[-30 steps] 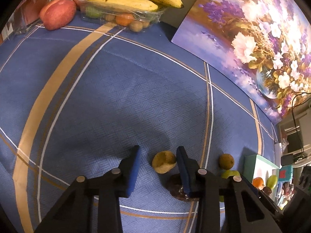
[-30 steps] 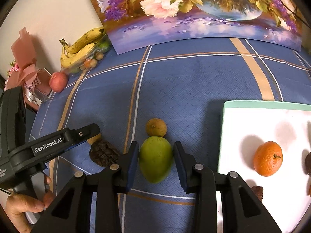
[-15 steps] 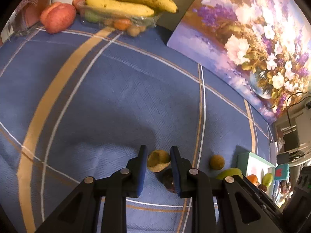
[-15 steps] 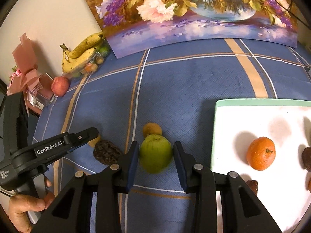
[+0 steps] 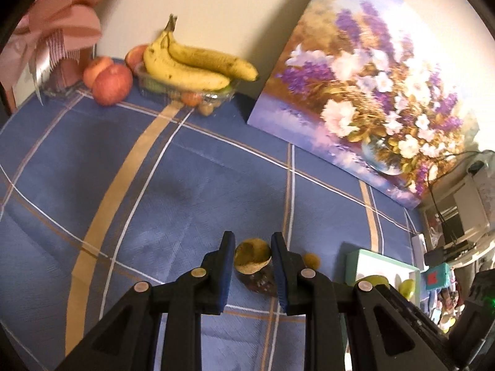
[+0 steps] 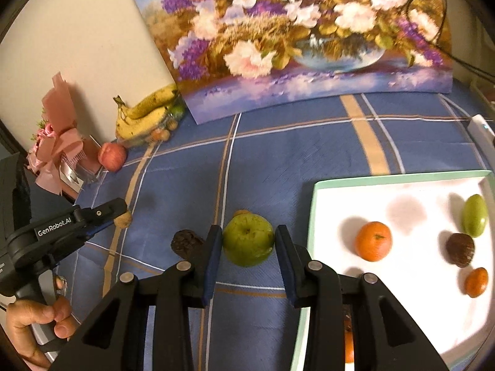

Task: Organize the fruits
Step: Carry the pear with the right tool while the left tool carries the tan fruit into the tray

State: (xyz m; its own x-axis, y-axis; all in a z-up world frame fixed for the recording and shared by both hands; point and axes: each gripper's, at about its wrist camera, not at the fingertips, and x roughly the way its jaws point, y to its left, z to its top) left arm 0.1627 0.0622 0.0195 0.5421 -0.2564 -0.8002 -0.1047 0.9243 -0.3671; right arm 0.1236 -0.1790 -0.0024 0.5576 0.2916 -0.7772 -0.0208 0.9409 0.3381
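Observation:
My left gripper point(image 5: 253, 245) is shut on a small yellow-brown fruit point(image 5: 253, 258) and holds it above the blue checked cloth. The right wrist view shows the same gripper point(image 6: 122, 215) at the left, with a person's hand on its handle. My right gripper point(image 6: 248, 235) is shut on a green apple-like fruit point(image 6: 248, 241), also held off the cloth. A dark wrinkled fruit point(image 6: 185, 242) and a small brown round fruit point(image 5: 311, 259) lie on the cloth below. To the right sits a white tray with a mint rim point(image 6: 312, 216), holding an orange point(image 6: 373, 241), a green oval fruit point(image 6: 475, 219), a dark brown fruit point(image 6: 460, 249) and a small orange fruit point(image 6: 476, 282).
Bananas point(image 5: 191, 65) lie on a clear plastic box of small fruits at the back left, with red apples point(image 5: 111, 83) and a pink wrapped bouquet point(image 5: 58, 37) beside them. A flower painting point(image 5: 371, 99) leans against the wall. Shelves and cables stand past the table's right edge.
The left jaws closed on the yellow-brown fruit and lifted it. The right gripper rose with the green fruit. Both views now sit higher and show more of the wall.

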